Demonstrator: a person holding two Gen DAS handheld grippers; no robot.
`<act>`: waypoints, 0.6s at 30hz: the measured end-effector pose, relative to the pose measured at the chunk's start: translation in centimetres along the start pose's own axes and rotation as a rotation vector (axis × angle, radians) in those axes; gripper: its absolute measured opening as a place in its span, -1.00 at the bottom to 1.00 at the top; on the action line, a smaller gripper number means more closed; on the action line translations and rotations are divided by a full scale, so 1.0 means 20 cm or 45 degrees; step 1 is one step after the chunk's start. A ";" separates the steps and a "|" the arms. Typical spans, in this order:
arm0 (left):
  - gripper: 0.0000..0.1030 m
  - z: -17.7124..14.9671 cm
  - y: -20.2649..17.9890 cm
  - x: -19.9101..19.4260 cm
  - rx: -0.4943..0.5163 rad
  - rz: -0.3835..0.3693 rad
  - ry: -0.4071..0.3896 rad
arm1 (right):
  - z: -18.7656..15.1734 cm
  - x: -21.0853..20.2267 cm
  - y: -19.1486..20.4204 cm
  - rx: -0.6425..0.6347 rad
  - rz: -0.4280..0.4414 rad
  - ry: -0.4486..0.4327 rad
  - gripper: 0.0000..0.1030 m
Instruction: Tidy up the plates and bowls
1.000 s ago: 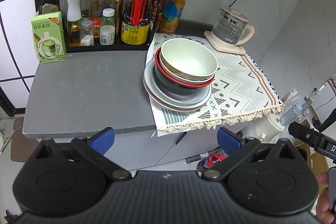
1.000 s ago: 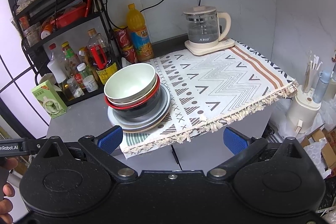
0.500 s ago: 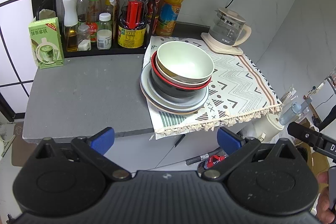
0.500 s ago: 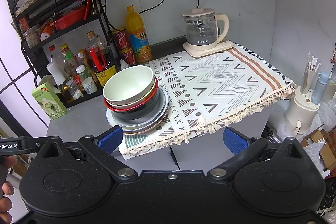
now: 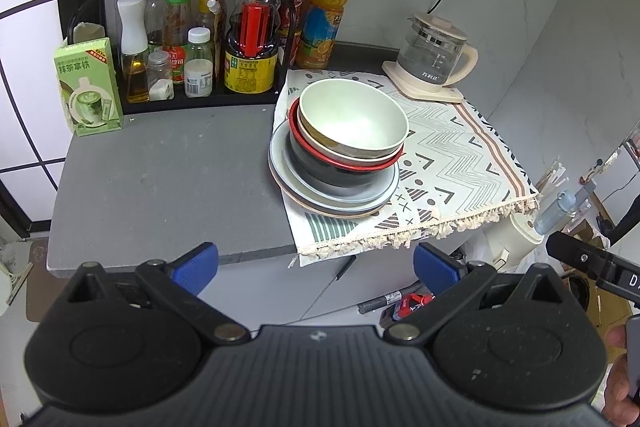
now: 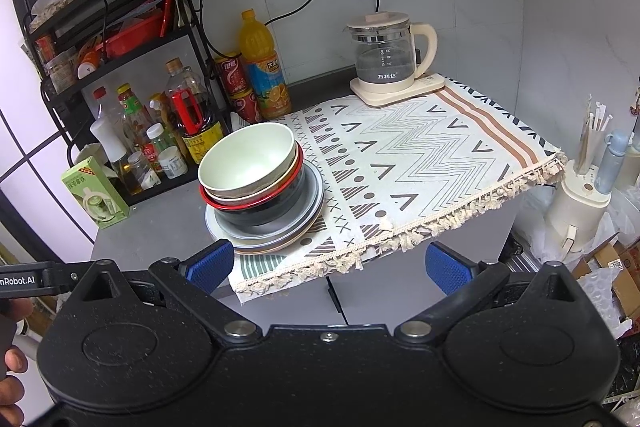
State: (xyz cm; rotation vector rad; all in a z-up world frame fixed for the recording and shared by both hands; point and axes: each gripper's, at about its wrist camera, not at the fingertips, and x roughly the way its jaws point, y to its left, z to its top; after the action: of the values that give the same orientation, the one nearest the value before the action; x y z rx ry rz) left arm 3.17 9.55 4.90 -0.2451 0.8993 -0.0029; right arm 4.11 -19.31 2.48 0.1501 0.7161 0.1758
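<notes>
Both views were evenly lit and sharp; fisheye bending curved the edges, and a bright white window panel (image 5: pixel 24 27) glared at left.

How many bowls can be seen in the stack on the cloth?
3. The pale green bowl is on top, a beige bowl under it, and the black bowl with the red rim at the bottom, on the plates. More could be hidden inside.

"nrobot.ai" on gripper bar (image 6: pixel 24 281), "万利达" on kettle (image 6: pixel 384 57)
</notes>
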 end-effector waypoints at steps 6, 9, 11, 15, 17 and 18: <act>0.99 0.00 0.00 0.01 0.011 0.000 0.009 | 0.00 0.00 0.01 -0.001 0.002 0.000 1.00; 0.99 0.00 0.00 0.00 0.014 -0.007 0.010 | 0.00 0.00 0.01 -0.002 -0.002 0.002 1.00; 0.99 0.00 -0.01 0.01 0.019 -0.009 0.008 | 0.00 -0.01 0.01 0.000 -0.003 0.001 1.00; 0.99 0.01 -0.02 0.00 0.029 -0.013 0.004 | 0.00 -0.01 0.01 0.004 -0.005 -0.001 1.00; 0.99 0.02 -0.03 0.00 0.029 -0.013 0.003 | 0.00 -0.01 0.01 0.005 -0.003 -0.003 1.00; 0.99 0.02 -0.03 0.00 0.030 -0.014 0.002 | 0.00 -0.01 0.01 0.004 -0.001 -0.005 1.00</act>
State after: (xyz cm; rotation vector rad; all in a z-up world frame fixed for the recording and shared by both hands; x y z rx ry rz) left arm 3.52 9.08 5.22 -0.2279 0.8990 -0.0237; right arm 4.01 -19.21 2.64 0.1531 0.7125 0.1733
